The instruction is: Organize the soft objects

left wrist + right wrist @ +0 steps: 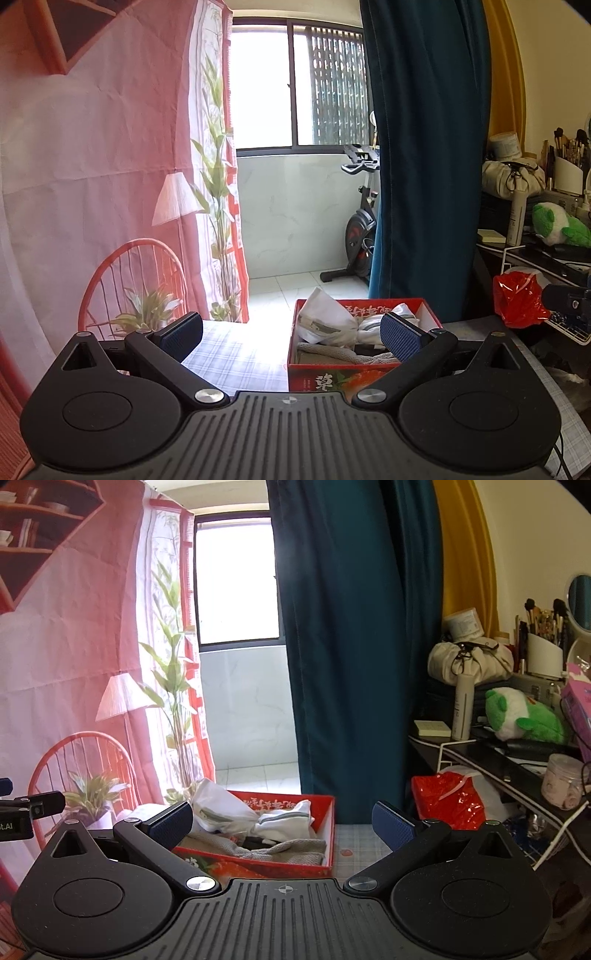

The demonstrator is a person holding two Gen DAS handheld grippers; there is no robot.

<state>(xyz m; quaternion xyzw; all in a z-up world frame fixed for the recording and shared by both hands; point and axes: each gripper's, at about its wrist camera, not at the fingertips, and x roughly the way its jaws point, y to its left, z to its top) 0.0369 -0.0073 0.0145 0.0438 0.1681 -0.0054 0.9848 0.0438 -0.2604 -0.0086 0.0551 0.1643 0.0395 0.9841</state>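
Observation:
A red cardboard box (325, 380) (328, 834) sits on a checked tablecloth (236, 358). Inside it lie white socks (332, 325) (284, 823) and a grey knitted cloth (332, 352) (291, 849). My left gripper (291, 332) is open, held above the near side of the table with the box just right of its middle and nothing between its pads. My right gripper (282, 821) is also open and empty, and the box shows between its fingers. A green and white plush toy (559, 225) (524, 716) lies on the cluttered desk at the right.
A dark desk (480, 753) at the right carries a bottle (463, 709), a cloth bag (469, 661), brushes and a jar. A red plastic bag (519, 299) (448, 801) hangs beside it. A teal curtain (351, 646) hangs behind the box, and a pink printed backdrop (92, 166) fills the left.

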